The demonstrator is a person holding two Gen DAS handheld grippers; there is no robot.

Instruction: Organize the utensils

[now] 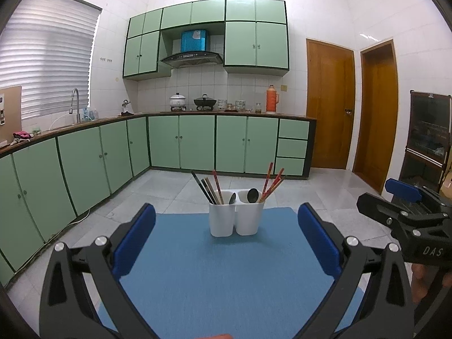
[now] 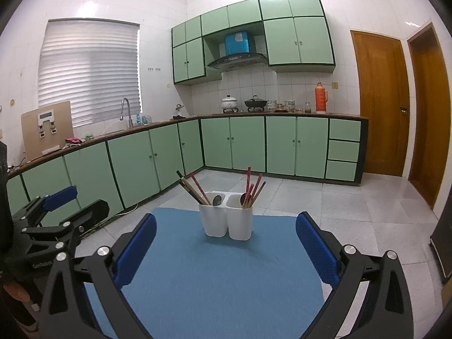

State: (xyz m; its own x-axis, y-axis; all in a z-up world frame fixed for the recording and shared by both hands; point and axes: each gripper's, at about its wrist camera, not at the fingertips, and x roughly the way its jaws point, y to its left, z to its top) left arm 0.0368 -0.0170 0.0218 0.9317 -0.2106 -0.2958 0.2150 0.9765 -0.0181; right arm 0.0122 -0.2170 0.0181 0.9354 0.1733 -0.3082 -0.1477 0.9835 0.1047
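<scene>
At the far middle of the blue mat [image 1: 226, 268] stands the white utensil holder [image 1: 236, 219], two compartments side by side, upright and touching. Left compartment: a bundle of dark and brown chopsticks [image 1: 209, 188] leaning left, with a dark spoon [image 1: 232, 198] tucked against the divider. Right compartment: red chopsticks [image 1: 271, 182] fanning up and to the right, and a second dark spoon [image 1: 252, 195] sitting beside them. From the right wrist view the same holder [image 2: 226, 223] shows up dead centre on the mat [image 2: 220, 276], both bundles poking well above the rim.

Nearer the camera, the left tongs [image 1: 226, 243] hang over the mat with their blue pads wide apart, nothing between them, well short of the holder. The right tongs [image 2: 226, 243] match that: spread wide, empty, hovering above the near half of the mat. In the left wrist view the right tongs [image 1: 406, 197] appear off at the right edge.

Beyond the mat lies pale tiled floor [image 1: 325, 192], then green cabinets [image 1: 197, 141] under a worktop [image 1: 226, 112] carrying pots and an orange flask [image 1: 271, 99]. Wooden doors [image 1: 330, 107] stand at right.
</scene>
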